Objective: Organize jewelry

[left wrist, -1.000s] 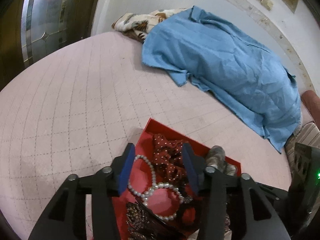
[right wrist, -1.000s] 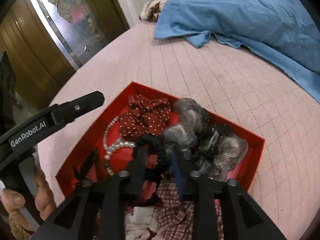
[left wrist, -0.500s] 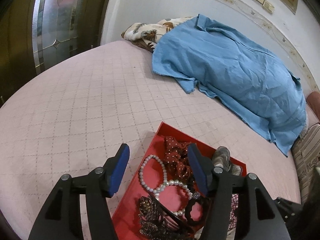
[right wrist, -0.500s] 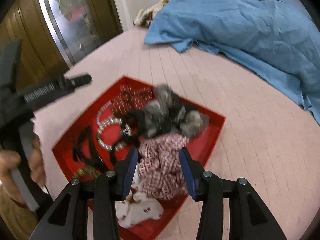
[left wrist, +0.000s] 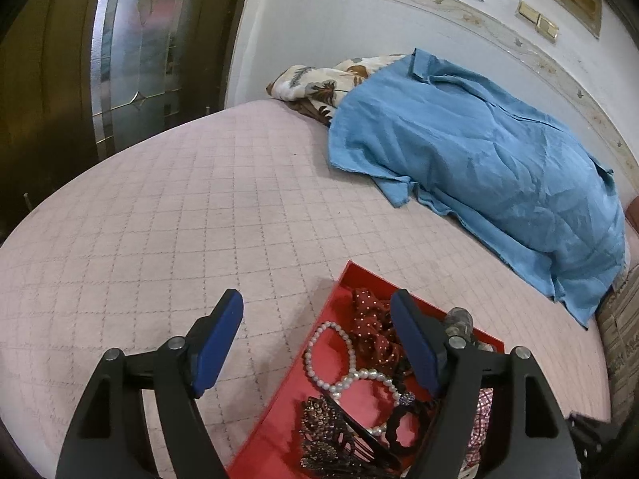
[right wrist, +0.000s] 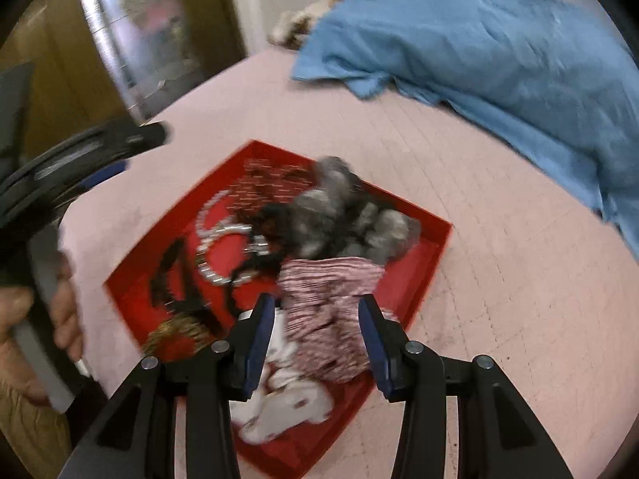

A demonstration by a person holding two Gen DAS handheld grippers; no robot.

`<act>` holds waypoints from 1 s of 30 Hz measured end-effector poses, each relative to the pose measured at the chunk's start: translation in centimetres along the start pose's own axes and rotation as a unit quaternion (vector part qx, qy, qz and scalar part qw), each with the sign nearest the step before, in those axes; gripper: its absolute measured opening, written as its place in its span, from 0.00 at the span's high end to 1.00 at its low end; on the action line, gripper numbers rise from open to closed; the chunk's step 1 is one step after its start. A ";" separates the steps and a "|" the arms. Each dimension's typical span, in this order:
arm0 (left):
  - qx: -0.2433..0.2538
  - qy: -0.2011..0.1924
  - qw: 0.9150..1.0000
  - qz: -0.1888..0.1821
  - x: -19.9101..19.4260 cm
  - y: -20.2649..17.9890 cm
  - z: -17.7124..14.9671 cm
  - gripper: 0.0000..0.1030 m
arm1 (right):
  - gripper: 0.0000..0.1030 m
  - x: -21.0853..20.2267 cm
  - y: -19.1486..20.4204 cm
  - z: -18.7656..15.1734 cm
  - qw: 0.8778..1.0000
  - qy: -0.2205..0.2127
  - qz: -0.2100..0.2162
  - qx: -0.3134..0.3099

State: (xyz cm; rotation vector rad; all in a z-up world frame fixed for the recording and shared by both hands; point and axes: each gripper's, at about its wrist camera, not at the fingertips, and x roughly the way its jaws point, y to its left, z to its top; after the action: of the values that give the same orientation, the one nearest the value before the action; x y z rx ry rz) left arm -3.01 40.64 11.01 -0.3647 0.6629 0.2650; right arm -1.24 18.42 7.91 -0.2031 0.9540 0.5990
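The red tray [right wrist: 419,275] of jewelry lies near the bed's [left wrist: 159,219] front edge, holding a pearl necklace [left wrist: 343,375], hair ties and a checked cloth [right wrist: 331,319]. Nothing is picked yet. The left tool [left wrist: 315,343] has just been opening wide and is empty; the right tool [right wrist: 315,335] hovers half-open, empty, above the cloth. Next comes choosing one piece and closing on it.
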 end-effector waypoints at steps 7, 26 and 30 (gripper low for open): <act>0.014 -0.003 1.000 0.015 -0.3 -0.4 -0.5 0.27 | 0.54 1.8 4.7 -1.9 0.996 0.046 0.016 -0.076; 0.033 -0.031 0.998 0.044 -1.6 -0.9 -0.6 0.27 | 0.39 -4.0 3.4 -5.0 0.997 -0.032 -0.022 -0.069; 0.066 -0.074 0.992 0.084 -3.4 -2.3 -1.0 0.27 | 0.38 -5.3 2.3 -6.6 0.997 -0.044 -0.042 -0.056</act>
State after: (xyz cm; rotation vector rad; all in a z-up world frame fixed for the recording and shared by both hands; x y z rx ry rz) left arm -5.34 37.76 13.00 -0.1611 0.5619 0.4037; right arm -9.45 15.47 8.68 -0.3135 0.8224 0.5794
